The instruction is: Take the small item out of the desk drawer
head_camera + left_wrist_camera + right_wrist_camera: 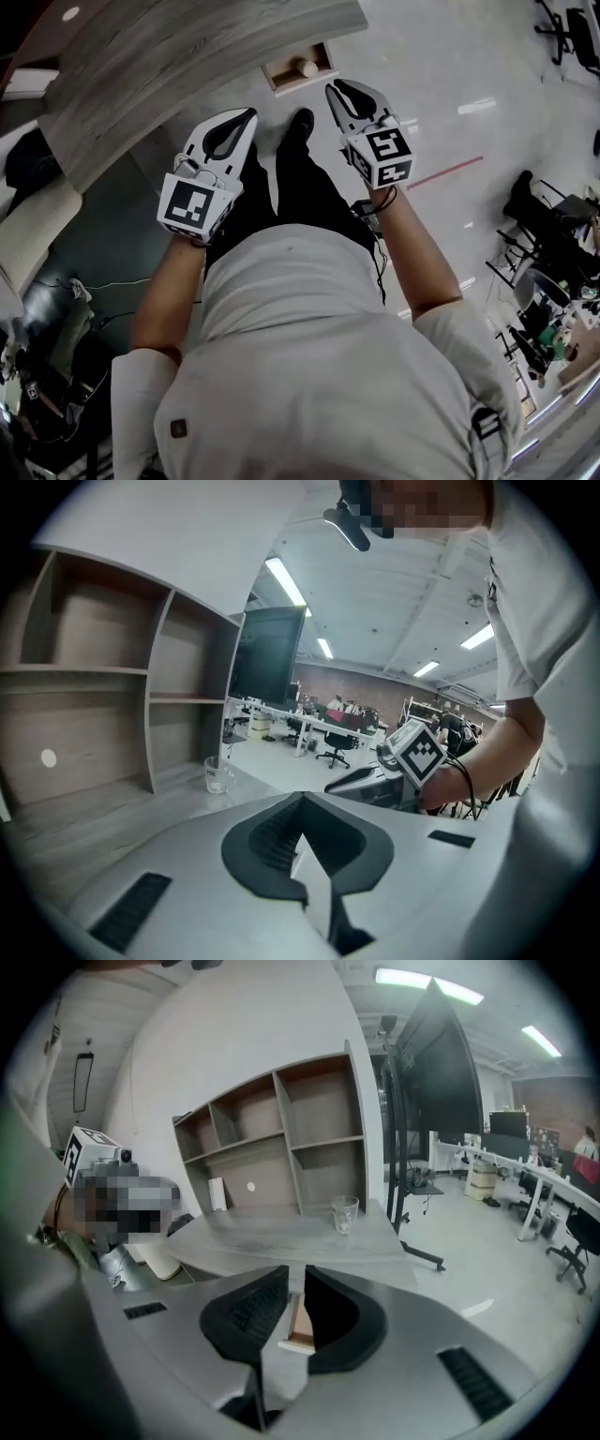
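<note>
Grey wood-grain desk [281, 1230] just beyond the right fingers [342, 1314], open shelving [281, 1138] behind; glossy pale floor [487, 1279], ceiling strip lights [408, 977] overhead

The person is holding the left claw [249, 114] and right claw [332, 88] out above the floor, pointing toward the open drawer [284, 73] beneath the table [187, 56], where a small round item [307, 67] is lying.
</note>
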The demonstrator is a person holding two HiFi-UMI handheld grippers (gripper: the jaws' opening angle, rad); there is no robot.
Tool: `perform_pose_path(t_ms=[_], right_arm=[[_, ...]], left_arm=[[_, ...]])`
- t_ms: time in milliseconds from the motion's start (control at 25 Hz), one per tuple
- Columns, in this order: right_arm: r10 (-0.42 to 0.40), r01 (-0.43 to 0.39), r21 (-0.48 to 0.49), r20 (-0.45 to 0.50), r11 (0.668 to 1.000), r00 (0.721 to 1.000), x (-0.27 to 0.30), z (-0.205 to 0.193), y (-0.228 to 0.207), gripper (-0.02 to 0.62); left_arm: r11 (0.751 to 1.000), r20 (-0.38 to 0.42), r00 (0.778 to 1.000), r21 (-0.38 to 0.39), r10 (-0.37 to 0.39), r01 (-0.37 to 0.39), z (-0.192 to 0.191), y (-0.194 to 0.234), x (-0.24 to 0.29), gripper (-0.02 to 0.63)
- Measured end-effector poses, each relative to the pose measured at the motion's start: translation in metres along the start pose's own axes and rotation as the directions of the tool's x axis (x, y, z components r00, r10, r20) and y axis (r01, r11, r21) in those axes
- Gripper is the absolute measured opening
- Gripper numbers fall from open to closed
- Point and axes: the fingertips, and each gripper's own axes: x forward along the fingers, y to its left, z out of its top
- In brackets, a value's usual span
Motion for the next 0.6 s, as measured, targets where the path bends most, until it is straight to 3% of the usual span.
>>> perform_pose_path(t_ms=[600], right_arm=[[0.069,-0.065,0.029,-0.187,0.997,0.98,0.105,-0.09,-0.043,0.18]], left_arm=[[0.999,-0.094,0.995,0.011,0.033,-0.032,-0.079,0.041,0.077,0.015]])
